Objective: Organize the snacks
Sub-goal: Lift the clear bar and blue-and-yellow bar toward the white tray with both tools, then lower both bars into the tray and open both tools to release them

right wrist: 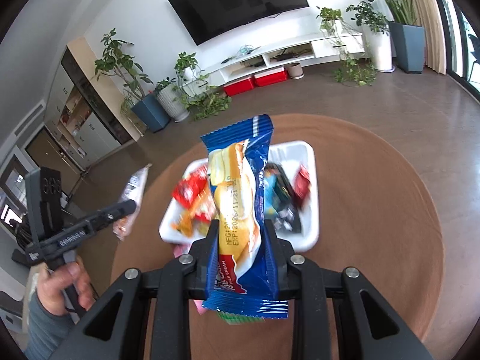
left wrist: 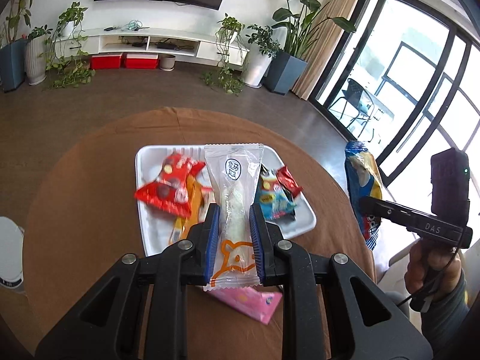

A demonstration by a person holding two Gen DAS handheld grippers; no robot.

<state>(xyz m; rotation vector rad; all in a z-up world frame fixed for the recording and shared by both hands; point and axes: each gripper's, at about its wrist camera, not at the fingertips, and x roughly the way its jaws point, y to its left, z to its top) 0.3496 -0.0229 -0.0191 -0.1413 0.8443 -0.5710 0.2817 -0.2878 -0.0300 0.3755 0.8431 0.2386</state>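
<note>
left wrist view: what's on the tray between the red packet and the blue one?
An orange packet lies beside the red packet. The clear wrapped snack, shut in the left tool, hides the tray up to the blue packet.

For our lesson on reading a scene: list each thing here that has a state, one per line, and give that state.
Left gripper: shut on the clear packet.
Clear packet: held, lifted.
Right gripper: shut on the blue packet.
Blue packet: held, lifted.
White tray: on the table, holding several snacks.
Pink packet: lying on the table, outside the tray.

tray (left wrist: 144, 162) crowded w/ snacks (left wrist: 168, 189)
</note>
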